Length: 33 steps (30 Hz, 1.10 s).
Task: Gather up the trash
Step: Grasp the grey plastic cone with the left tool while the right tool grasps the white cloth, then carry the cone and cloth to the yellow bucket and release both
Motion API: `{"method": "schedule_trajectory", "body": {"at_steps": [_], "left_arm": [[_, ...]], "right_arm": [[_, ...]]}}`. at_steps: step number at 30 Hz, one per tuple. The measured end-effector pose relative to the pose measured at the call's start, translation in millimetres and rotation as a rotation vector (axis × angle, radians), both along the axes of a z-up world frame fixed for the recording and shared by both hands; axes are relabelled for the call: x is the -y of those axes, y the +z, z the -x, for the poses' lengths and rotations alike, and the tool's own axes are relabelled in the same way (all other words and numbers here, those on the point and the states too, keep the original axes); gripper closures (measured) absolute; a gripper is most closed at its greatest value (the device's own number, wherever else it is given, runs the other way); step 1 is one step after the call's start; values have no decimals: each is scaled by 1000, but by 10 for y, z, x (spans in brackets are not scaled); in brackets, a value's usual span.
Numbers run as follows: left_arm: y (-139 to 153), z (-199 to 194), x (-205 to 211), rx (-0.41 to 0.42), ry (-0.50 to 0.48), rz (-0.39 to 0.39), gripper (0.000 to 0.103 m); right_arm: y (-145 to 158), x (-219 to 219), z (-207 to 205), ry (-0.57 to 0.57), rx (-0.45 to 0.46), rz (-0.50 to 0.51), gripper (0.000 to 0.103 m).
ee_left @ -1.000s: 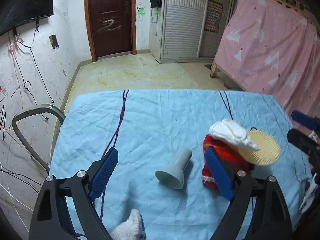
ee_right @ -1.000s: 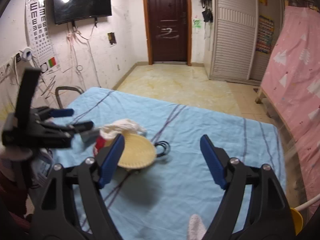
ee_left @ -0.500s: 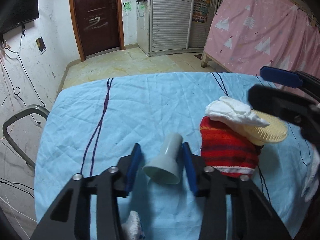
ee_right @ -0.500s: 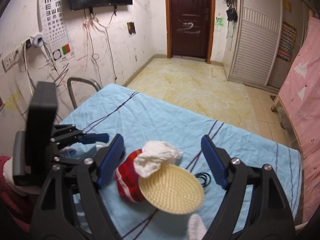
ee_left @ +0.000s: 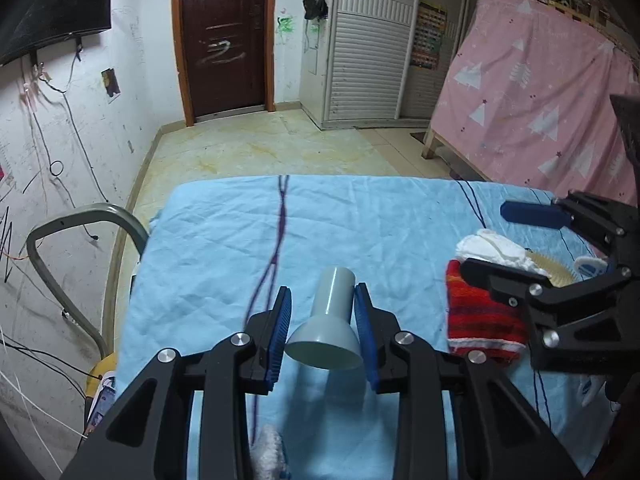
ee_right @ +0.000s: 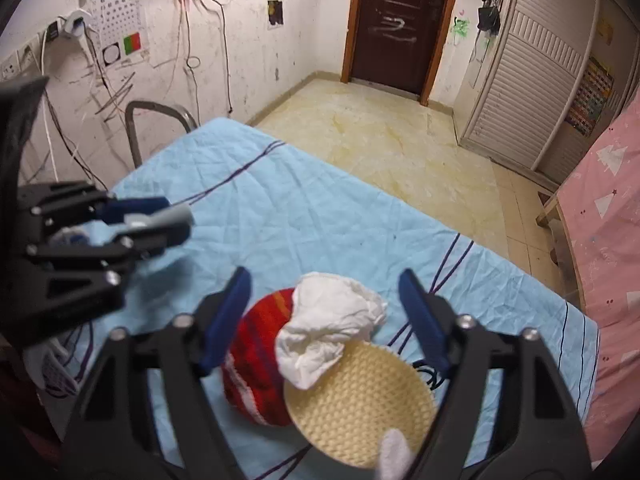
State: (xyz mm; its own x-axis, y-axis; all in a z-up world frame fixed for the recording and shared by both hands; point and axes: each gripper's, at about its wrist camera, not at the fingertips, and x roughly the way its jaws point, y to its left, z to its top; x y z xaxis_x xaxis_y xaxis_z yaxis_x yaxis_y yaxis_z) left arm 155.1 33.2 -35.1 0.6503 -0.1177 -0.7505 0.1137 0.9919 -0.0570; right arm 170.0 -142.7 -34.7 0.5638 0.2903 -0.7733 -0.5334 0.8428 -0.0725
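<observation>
A bed covered in a wrinkled pale blue sheet (ee_left: 360,220) carries everything. No bin or bag shows. A red striped knitted sock (ee_right: 256,344) lies near its right side, a crumpled white tissue (ee_right: 332,324) resting on it, touching a round cream bristle brush (ee_right: 360,400). The tissue looks light, soft; pinch its bunched middle. The right claw (ee_right: 324,320) hovers released around it. The left claw (ee_left: 322,332) grasps a grey plastic funnel-shaped tube (ee_left: 330,320).
</observation>
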Motion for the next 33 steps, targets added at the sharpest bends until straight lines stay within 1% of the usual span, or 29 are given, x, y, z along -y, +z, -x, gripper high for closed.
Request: {"method": "schedule_trajectory", "body": {"at_steps": [1, 2, 3, 4, 7, 13, 17, 23, 28, 33], "left_arm": [[7, 3, -30, 0, 6, 1, 80], [13, 7, -57, 0, 11, 5, 80], [20, 14, -74, 1, 14, 6, 80], [24, 25, -80, 2, 16, 6, 80], [56, 62, -90, 10, 14, 10, 80], [152, 118, -64, 31, 10, 13, 80], [275, 179, -23, 57, 7, 15, 80], [480, 264, 143, 95, -6, 6, 79], [619, 323, 257, 117, -23, 11, 79], [770, 418, 485, 149, -60, 7, 79]], "right_arm": [[-18, -13, -14, 0, -10, 3, 50], [-39, -24, -25, 1, -17, 12, 54], [-55, -31, -35, -1, -22, 19, 65], [-66, -33, -45, -1, -30, 19, 72], [-41, 18, -37, -9, -36, -24, 79], [170, 147, 63, -24, 5, -105, 80], [345, 226, 157, -27, 43, -159, 80], [534, 401, 279, -22, 57, -249, 79], [688, 580, 436, -29, 95, -295, 79], [784, 884, 564, -71, 130, -328, 79]]}}
